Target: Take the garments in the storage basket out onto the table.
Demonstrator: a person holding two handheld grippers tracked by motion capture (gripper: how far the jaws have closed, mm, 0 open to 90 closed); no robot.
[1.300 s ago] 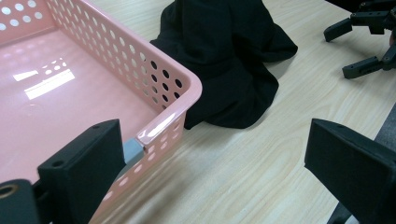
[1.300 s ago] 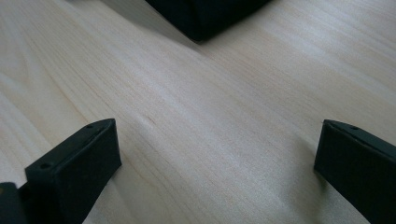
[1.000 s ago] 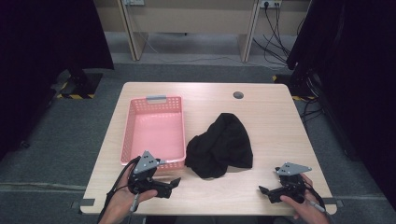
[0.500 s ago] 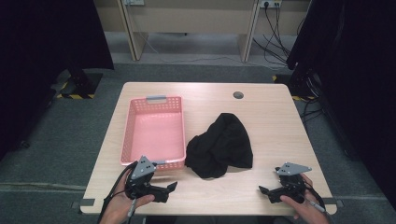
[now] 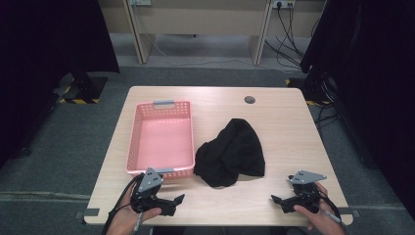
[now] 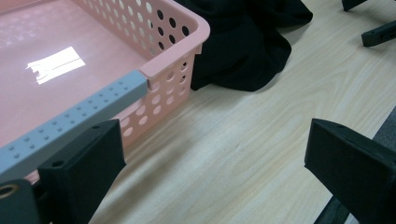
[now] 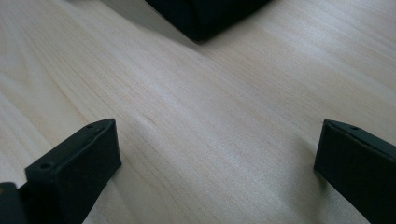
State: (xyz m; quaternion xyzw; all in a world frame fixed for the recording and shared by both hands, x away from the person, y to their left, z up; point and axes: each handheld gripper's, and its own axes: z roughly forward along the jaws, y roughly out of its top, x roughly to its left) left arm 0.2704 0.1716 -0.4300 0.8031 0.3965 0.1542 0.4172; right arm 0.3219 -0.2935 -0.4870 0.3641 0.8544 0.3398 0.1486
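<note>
A pink perforated basket [image 5: 161, 139] with grey handles lies empty on the left of the wooden table [image 5: 288, 122]. Just right of it is a crumpled black cloth [image 5: 230, 154]. My left gripper [image 5: 175, 203] rests open at the near edge, just in front of the basket's near right corner, pointing right. In the left gripper view, the left gripper [image 6: 215, 140] has wide jaws framing bare wood, with the basket [image 6: 168, 56] corner and the cloth [image 6: 243, 46] beyond. My right gripper [image 5: 277, 203] stands open near the front right, pointing left. The right gripper [image 7: 217, 135] holds nothing, and the cloth [image 7: 205, 14] edge lies ahead.
A dark round grommet [image 5: 249, 100] sits in the table's far side. Grey carpet surrounds the table, with dark curtains at both sides and cables at the back right. The right gripper's jaw tips [image 6: 378, 32] appear at the top right of the left gripper view.
My left gripper has drawn back slightly toward the near edge of the table. The right gripper, basket and cloth have not moved.
</note>
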